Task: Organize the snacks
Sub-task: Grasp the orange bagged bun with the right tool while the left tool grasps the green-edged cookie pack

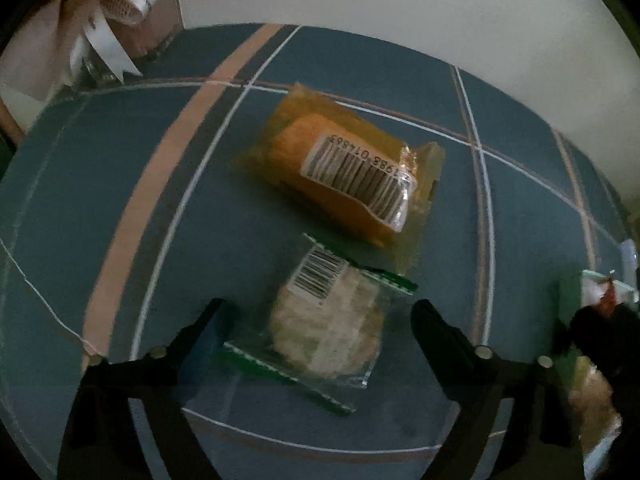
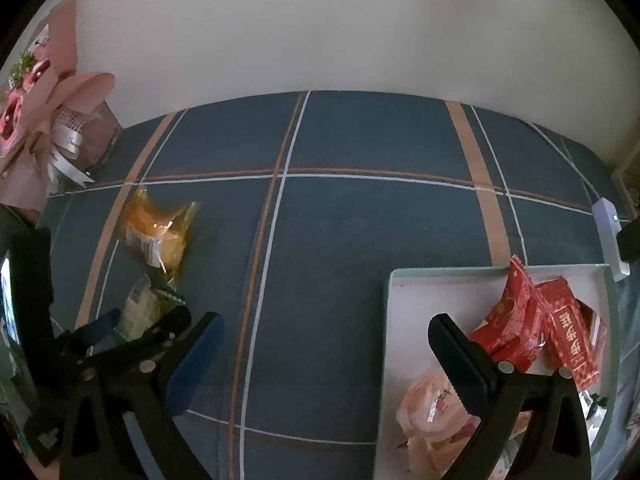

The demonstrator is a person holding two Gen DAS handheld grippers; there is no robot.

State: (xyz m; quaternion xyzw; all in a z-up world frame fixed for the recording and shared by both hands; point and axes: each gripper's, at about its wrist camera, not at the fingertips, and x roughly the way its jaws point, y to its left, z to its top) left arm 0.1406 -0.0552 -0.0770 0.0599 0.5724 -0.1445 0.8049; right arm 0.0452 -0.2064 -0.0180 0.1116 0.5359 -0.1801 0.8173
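Note:
A clear packet with green ends and a pale cookie (image 1: 326, 328) lies on the blue plaid cloth, between the open fingers of my left gripper (image 1: 320, 316). An orange snack packet with a barcode label (image 1: 340, 172) lies just beyond it. In the right wrist view both packets show at the left, the orange one (image 2: 160, 232) and the green one (image 2: 140, 312), with the left gripper (image 2: 144, 326) around the green one. My right gripper (image 2: 326, 334) is open and empty, above the cloth beside a white tray (image 2: 420, 300) holding red packets (image 2: 532, 328) and a pink packet (image 2: 432, 412).
A pink-wrapped bouquet with white ribbon (image 2: 48, 120) stands at the far left against the wall; it also shows in the left wrist view (image 1: 116, 20). A small white device (image 2: 610, 236) sits past the tray's far right corner. The wall borders the table's far edge.

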